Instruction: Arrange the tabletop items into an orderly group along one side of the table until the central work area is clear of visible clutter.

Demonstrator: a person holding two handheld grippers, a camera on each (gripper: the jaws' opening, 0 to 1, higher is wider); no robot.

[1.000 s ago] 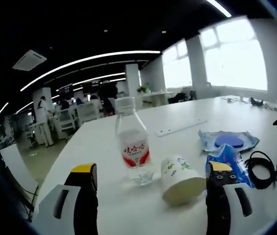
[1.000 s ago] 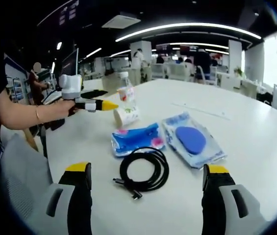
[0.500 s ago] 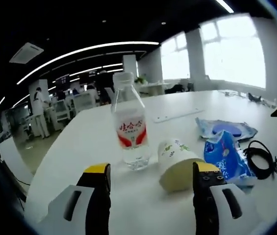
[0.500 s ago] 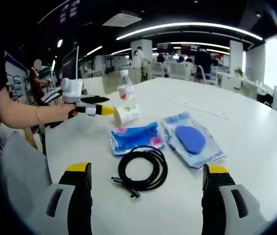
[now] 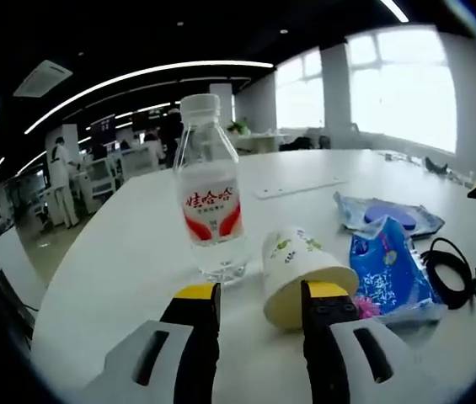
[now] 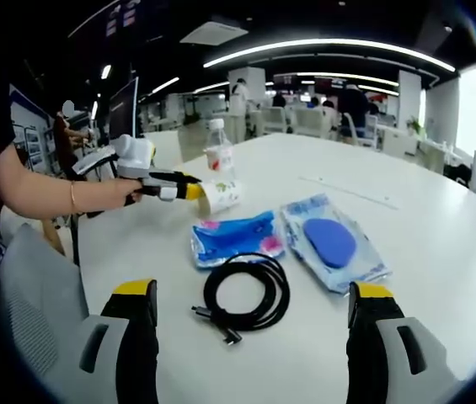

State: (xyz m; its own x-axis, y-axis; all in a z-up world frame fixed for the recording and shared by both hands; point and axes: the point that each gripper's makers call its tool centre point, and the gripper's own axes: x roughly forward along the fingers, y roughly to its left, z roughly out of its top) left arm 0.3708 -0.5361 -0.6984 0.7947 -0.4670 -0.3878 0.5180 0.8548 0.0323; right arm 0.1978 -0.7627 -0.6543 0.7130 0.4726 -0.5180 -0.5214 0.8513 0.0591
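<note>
A clear water bottle (image 5: 212,202) with a red-and-white label stands upright on the white table (image 5: 120,261). Right of it a paper cup (image 5: 298,271) lies on its side, mouth toward me. My left gripper (image 5: 261,296) is open with its jaws drawn close, the right jaw overlapping the cup's rim, nothing held. Beyond lie a blue snack packet (image 5: 387,271), a black coiled cable (image 5: 452,271) and a blue pad in a clear pack (image 5: 387,216). My right gripper (image 6: 254,296) hangs open just before the cable (image 6: 243,295). There the left gripper (image 6: 189,192) touches the cup (image 6: 221,196) beside the bottle (image 6: 217,158).
A person's bare arm (image 6: 44,198) with a bracelet holds the left gripper at the table's left edge. A thin white strip (image 6: 339,189) lies farther back. The blue packet (image 6: 236,237) and blue pad pack (image 6: 334,244) sit mid-table. Office desks and people stand beyond.
The left gripper has moved in on the bottle and cup, and its jaws have narrowed a good deal. The right gripper has stayed put and wide.
</note>
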